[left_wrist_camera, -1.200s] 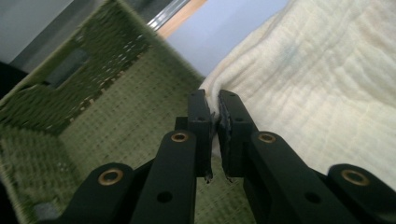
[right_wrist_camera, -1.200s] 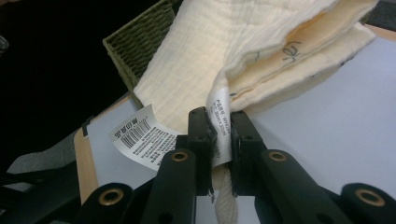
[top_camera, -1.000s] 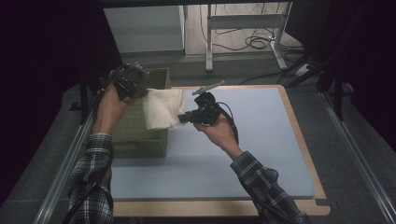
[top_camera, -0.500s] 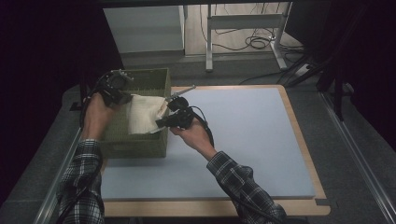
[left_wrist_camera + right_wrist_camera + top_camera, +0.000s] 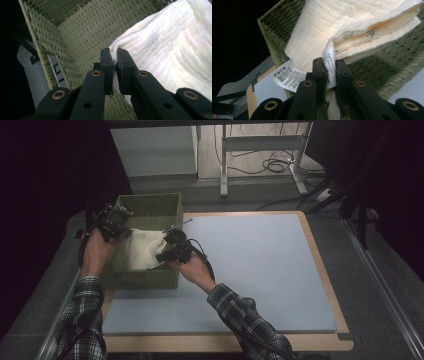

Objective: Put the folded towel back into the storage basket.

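Cloth: a folded cream cloth (image 5: 142,247), ribbed weave, several layers thick; it hangs inside the open top of the green basket (image 5: 150,210), stretched between the two grippers. In the right gripper view its folded edges (image 5: 372,30) lie stacked above the basket's inner wall.
Labels: two white care tags sewn to the cloth; one narrow tag (image 5: 331,67) runs down between the right gripper's jaws, one broader tag with a barcode (image 5: 287,76) hangs free beside them, over the basket's near rim.
Left gripper: left gripper (image 5: 113,66), jaws nearly together, pinching a corner of the cloth; it sits at the basket's left side, over the interior, with the woven inner wall just behind the tips. High view: (image 5: 116,220).
Right gripper: right gripper (image 5: 328,71), jaws narrow, clamped on the cloth's edge and the narrow tag; it sits at the basket's right rim. High view: (image 5: 172,247).
Basket: rectangular, woven, olive green, open-topped; stands on the left end of the blue mat (image 5: 260,270).
Mat: pale blue, spreads right of the basket, lying on a wooden-edged table (image 5: 327,285).
Sleeves: plaid sleeves (image 5: 240,315) reach toward the basket from the near side.
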`<state>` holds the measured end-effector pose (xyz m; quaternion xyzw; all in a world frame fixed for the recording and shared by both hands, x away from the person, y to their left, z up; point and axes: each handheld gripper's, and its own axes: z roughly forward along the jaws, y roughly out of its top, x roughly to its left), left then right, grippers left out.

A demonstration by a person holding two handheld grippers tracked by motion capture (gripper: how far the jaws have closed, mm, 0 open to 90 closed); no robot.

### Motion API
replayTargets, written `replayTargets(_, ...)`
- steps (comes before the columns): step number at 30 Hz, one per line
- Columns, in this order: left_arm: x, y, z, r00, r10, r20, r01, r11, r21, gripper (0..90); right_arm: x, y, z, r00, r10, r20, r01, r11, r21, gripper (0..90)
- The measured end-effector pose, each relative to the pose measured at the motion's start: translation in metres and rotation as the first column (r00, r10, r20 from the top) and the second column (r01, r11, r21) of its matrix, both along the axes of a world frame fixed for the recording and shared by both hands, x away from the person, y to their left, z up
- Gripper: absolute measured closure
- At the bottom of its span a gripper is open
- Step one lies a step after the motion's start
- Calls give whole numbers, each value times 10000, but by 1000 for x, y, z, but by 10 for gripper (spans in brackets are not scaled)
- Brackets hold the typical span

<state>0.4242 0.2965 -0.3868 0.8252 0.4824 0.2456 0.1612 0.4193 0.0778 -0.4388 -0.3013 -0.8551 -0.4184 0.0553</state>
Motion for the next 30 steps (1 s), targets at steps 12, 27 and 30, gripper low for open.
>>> replayTargets(12,10,-3,-25,9995,-233,-209,230,9996,-168,836,1,10,-11,9989,-324,-337,309,9985,-456,797)
replayTargets(27,12,2,-40,9999,-41,-165,32,9986,-520,753,2,23,-11,9984,-486,-287,452,9928,-1108,687)
replayTargets(30,12,1,-39,10000,-28,11,28,9981,-623,656,3,23,-8,9981,-557,-261,527,9931,-1048,659)
